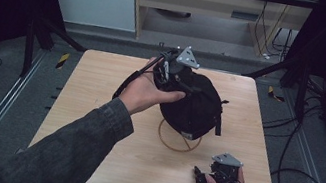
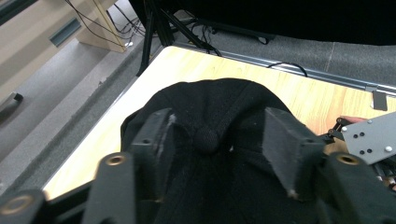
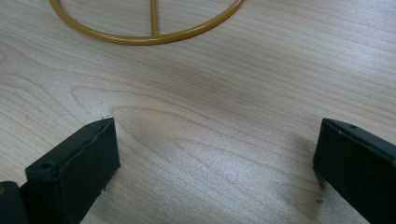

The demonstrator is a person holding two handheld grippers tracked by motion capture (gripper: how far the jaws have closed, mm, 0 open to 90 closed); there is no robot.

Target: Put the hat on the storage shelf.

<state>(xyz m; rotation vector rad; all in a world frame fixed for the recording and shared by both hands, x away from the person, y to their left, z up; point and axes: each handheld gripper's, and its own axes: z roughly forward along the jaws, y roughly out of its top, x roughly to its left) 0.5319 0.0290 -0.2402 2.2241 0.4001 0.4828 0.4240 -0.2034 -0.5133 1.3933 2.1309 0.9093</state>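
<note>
**Cap parked on stand, left tool letting go**

Black cap sits on the gold wire stand mid-desk, so it keeps its dome shape. Left tool straddles the crown button, jaws spread, pads off the fabric. Right tool idles wide open at the near edge, out of the way.

Gold wire stand mostly hidden under the black cap

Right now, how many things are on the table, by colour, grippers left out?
Black: 1, the cap
Gold: 1, the wire stand under it
Total: 2
</note>
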